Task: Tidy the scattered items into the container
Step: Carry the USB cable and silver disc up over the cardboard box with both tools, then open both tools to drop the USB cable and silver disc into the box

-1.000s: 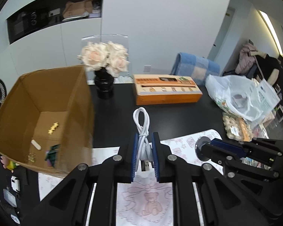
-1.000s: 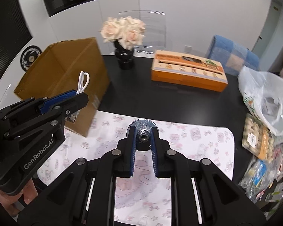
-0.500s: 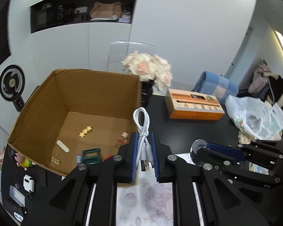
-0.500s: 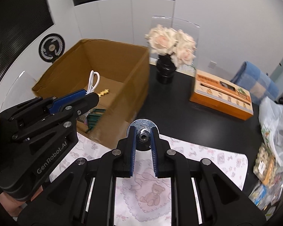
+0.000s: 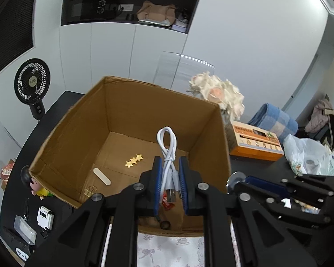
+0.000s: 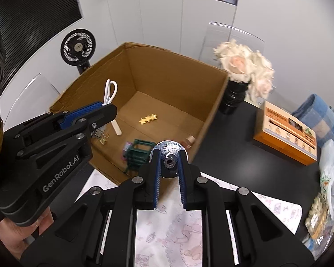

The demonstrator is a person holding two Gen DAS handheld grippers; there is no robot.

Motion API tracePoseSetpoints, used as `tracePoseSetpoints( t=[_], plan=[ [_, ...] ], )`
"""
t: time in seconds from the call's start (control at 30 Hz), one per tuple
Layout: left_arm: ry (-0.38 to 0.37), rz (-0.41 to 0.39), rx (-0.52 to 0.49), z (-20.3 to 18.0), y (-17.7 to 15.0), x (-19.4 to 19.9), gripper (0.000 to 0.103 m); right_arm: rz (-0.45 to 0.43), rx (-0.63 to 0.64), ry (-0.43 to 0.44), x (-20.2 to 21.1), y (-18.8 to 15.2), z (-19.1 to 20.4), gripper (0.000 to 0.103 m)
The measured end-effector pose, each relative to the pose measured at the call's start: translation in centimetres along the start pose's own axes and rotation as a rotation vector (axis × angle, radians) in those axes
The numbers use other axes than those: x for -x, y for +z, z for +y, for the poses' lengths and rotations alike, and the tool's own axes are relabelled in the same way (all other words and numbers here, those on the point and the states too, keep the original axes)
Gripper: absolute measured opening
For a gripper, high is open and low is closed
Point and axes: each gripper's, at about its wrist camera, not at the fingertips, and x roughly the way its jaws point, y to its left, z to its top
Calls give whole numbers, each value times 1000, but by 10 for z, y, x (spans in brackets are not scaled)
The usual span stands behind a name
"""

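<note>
Two grippers: left gripper (image 5: 170, 178) jaws clamp one coiled white cable (image 5: 168, 155) over the cardboard box (image 5: 144, 111), long axis running 12 to 6, loop toward 12; right gripper (image 6: 169, 166) jaws pinch one metal disc (image 6: 169, 148)

A brown box (image 5: 131, 115) holds gold stars (image 5: 134, 160). A white cable (image 5: 167, 155) sits between blue pads (image 5: 157, 178). The table (image 6: 229, 142) is black, its mat (image 6: 173, 233) white with pink prints. Cream flowers (image 6: 245, 64) stand in a black vase (image 6: 232, 98).
</note>
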Motion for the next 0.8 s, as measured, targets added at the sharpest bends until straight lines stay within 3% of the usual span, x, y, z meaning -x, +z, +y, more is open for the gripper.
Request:
tracePoseSetpoints(
  t=[0.33,0.8],
  plan=[
    [6,-5,43,28,11,-1,15,6,40,16,-21,14,23,15],
    [12,10,70,46,21,-7,15,-9,24,17,-28,29,24,15]
  ],
)
